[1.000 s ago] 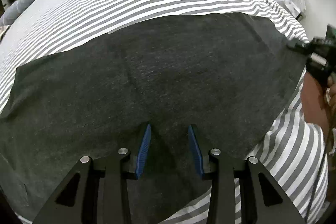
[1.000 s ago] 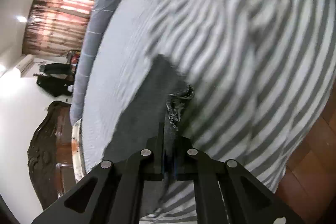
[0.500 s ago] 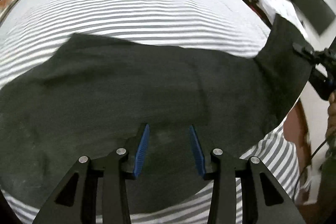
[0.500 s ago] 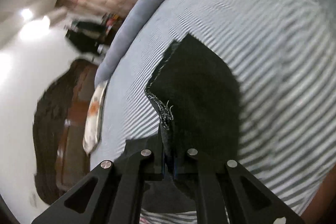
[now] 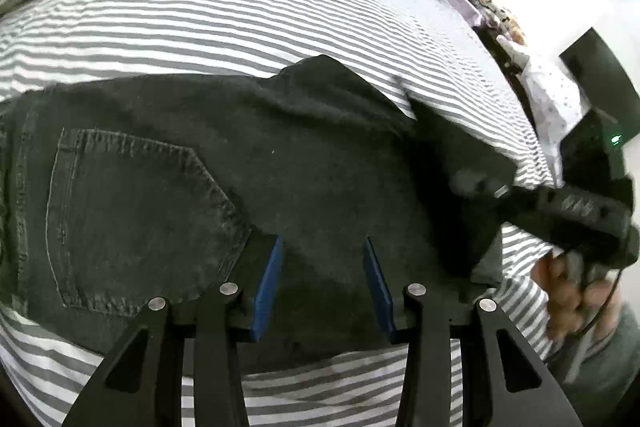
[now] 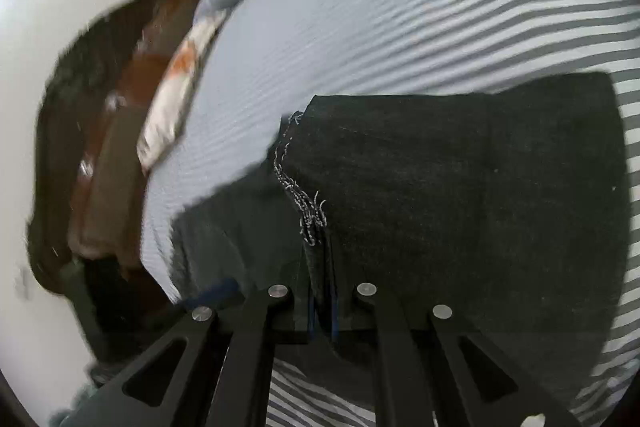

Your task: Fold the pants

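Denim pants [image 5: 248, 163] on the striped bed [image 5: 224, 7]: we are carrying the hem over, right hand-held gripper [image 6: 322, 307] clenched on it, left hand-held gripper [image 5: 322, 287] released above; next, laying it at the waist.

pants [image 5: 224, 163]: dark matt denim, coarse weave, pale stitching, hem fraying at 12 o'clock of right gripper [image 6: 322, 311] | bedsheet [image 5: 240, 7]: soft striped cloth, lying matt | left gripper [image 5: 324, 287]: matt black plastic, blue pads [image 5: 268, 287], shiny metal pins
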A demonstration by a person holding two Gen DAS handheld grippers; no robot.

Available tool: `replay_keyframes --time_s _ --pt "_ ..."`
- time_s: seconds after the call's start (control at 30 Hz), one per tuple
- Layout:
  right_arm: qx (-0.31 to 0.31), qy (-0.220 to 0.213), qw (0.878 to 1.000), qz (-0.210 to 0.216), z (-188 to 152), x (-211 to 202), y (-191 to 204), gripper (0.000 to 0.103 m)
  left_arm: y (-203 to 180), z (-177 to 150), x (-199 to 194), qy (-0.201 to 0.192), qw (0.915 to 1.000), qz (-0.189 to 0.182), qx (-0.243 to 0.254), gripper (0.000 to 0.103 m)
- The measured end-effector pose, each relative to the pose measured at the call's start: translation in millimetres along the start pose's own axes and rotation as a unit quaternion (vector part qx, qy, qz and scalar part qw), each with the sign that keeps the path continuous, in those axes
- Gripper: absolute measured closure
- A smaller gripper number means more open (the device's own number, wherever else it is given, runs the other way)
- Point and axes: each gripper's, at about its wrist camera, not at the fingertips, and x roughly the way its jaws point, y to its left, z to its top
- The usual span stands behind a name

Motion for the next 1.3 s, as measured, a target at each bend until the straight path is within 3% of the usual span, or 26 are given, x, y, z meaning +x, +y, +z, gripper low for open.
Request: replay_keyframes --time_s 0.27,0.4,0.5,0.77,0.97,1.17,1.3 --pt "-0.030 0.043 0.997 -0.051 -32 37 7 0.089 11 2 3 0.007 0.9988 -0.044 -0.020 0.059" --pt "-0.016 0.048 0.998 -0.034 -42 33 8 0.066 15 4 5 0.006 0.9978 -0.058 -0.032 0.055" --pt "-0.015 0.042 0.999 -0.030 -56 23 6 0.066 15 4 4 0.001 0.9963 -0.075 -0.042 0.052" --pt "0.035 0.056 0.998 -0.009 -96 24 -17 0.063 3 4 21 0.035 0.9931 -0.099 -0.052 0.048" --pt "0.079 0.040 0.996 0.006 -98 16 -36 0.064 -1 10 47 0.064 0.9905 -0.096 -0.076 0.048" --pt "0.168 -0.003 0.986 0.018 -97 -9 -76 0.062 -15 17 65 0.077 0.9917 -0.084 -0.060 0.048" --pt "0.188 -0.020 0.982 0.003 -96 -22 -88 0.062 -20 14 67 0.076 0.9929 -0.075 -0.053 0.048"
